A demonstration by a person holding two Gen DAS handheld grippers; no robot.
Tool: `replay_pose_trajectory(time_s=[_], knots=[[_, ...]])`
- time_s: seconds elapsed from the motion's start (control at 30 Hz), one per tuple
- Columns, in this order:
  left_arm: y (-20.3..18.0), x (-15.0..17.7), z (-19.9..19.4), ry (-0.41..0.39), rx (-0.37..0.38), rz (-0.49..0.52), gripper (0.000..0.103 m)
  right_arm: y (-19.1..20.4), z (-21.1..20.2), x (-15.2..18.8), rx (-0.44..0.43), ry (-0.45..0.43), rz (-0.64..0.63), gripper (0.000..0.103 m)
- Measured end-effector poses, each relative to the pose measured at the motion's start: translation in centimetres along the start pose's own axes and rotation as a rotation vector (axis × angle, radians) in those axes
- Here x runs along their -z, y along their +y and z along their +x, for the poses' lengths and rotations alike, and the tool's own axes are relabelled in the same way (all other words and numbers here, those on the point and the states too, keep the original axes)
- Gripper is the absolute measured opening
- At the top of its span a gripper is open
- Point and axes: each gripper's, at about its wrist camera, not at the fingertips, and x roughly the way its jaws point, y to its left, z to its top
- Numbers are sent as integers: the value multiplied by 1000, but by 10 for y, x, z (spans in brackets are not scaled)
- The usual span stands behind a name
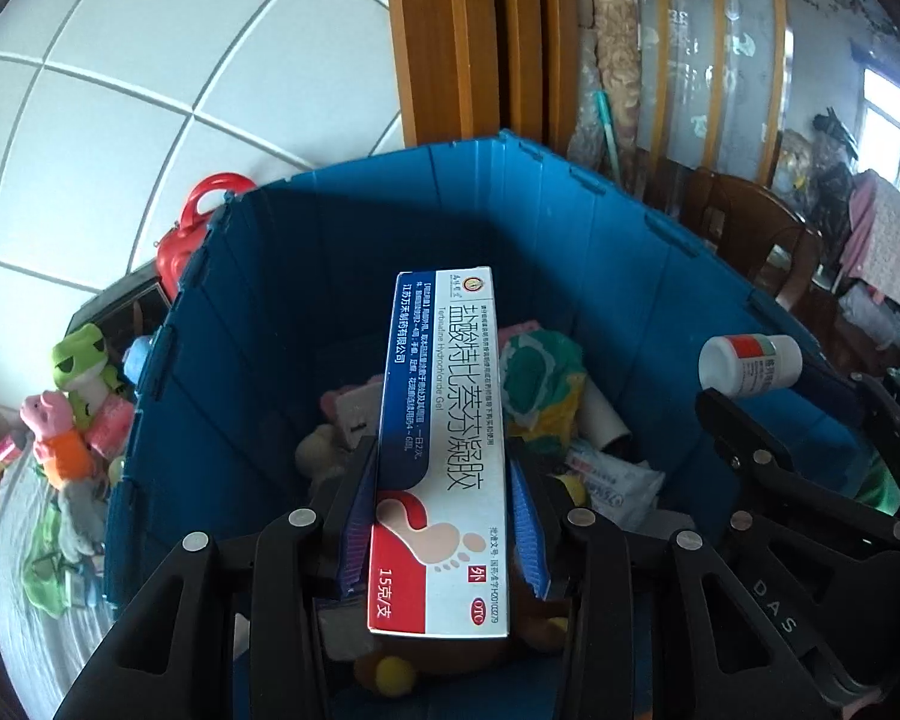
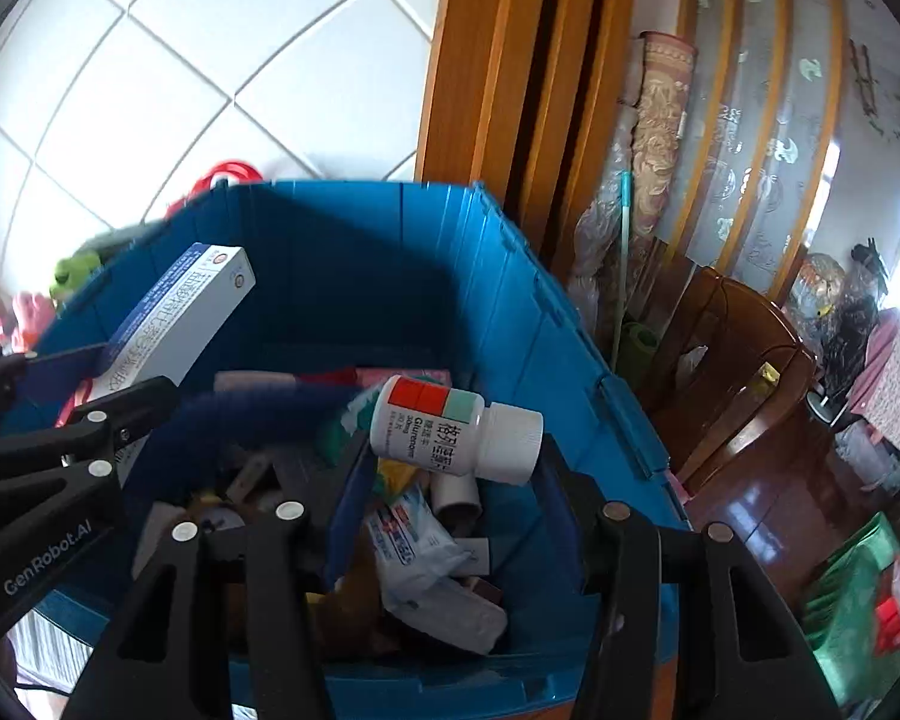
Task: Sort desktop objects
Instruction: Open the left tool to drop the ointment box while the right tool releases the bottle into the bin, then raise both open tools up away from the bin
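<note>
Over the blue crate [image 1: 282, 312], the left tool [image 1: 444, 516] pinched the ointment box [image 1: 444, 420] and the right tool [image 2: 450, 480] pinched the pill bottle [image 2: 450, 426]; best lower both inside before letting go

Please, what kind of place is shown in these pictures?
Most likely a lived-in home, perhaps a dining or living room. A dark wooden chair stands beside a wooden door frame, the wall is white tile, and plush toys lie near the blue bin.
</note>
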Motion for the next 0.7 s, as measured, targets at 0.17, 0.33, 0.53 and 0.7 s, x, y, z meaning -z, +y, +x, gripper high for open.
replay_pose_trajectory(time_s=[0.17,0.33,0.53,0.7], knots=[[0,4,5,21,-4,-13,40,0,7,0,5,19,-4,52],[7,4,6,11,4,-29,51,-1,12,-1,15,20,2,52],[11,5,-1,-27,-7,-27,76,-3,10,-3,22,15,11,60],[17,7,-7,-41,-8,-35,79,-3,3,-4,39,0,13,80]])
